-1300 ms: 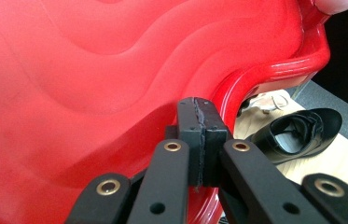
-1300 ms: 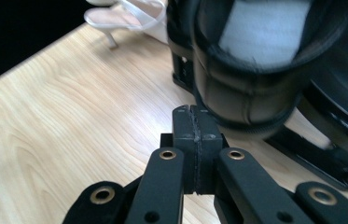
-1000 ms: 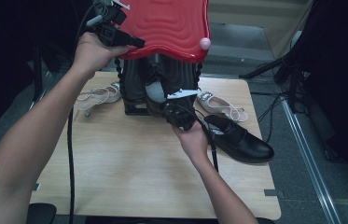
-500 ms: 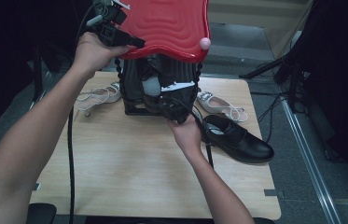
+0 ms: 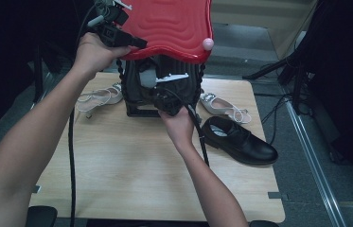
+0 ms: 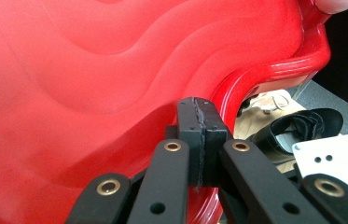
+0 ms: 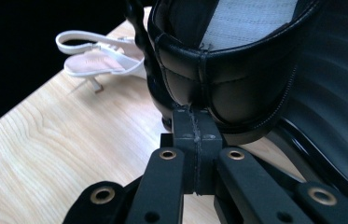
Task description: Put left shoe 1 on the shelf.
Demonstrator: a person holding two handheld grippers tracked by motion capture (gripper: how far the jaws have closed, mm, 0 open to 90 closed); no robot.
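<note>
Left gripper (image 6: 198, 140), jaws closed, against the red lid (image 5: 169, 26); right gripper (image 7: 194, 140), jaws closed empty, behind 1 black shoe's (image 7: 227, 79) heel.

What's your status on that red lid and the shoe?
Left gripper shut at the raised red lid. Right gripper shut, at the black shoe's heel inside the box. Second black shoe and white sandals lie clear.

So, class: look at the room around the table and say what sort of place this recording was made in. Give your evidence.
Probably an indoor lab or studio set up for recording, not a home: a bare wooden table stands on grey carpet, cables trail over the floor at the right, and the shoes, such as the black shoe, lie out like props.
</note>
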